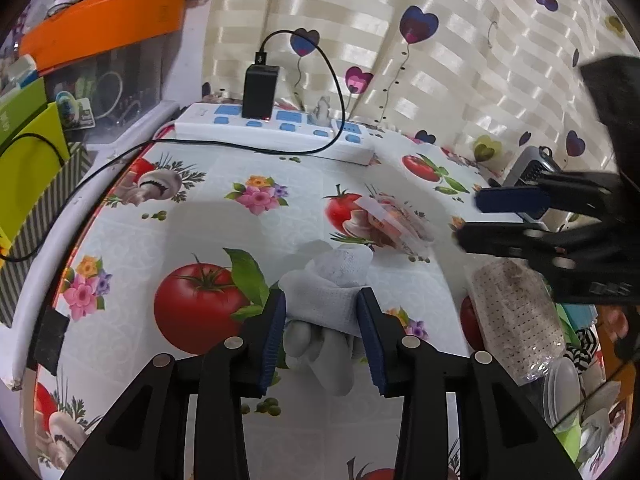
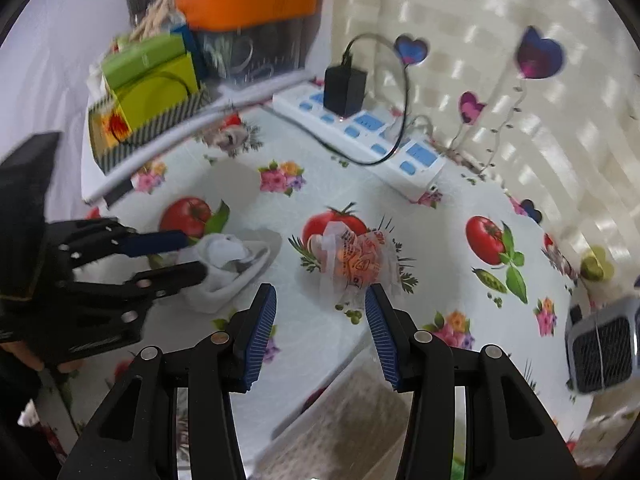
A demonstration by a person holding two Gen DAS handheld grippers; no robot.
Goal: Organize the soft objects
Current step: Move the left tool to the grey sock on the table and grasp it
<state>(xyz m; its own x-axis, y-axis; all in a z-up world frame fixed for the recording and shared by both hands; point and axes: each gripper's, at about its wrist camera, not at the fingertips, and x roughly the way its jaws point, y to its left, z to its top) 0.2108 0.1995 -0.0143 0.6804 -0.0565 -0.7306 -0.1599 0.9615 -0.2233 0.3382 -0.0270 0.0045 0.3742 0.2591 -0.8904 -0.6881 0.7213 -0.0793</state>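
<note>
A bundle of white socks lies on the tomato-print tablecloth, pinched between the blue pads of my left gripper. It also shows in the right wrist view, held by the left gripper at the left. A clear plastic bag with an orange print lies at the table's middle; in the left wrist view it sits just beyond the socks. My right gripper is open and empty, hovering just short of that bag, and shows at the right in the left wrist view.
A white power strip with a black charger and cable lies along the curtain. An orange-lidded bin and green boxes stand left. A grey mesh device sits right. A perforated plastic bag hangs at the table's right edge.
</note>
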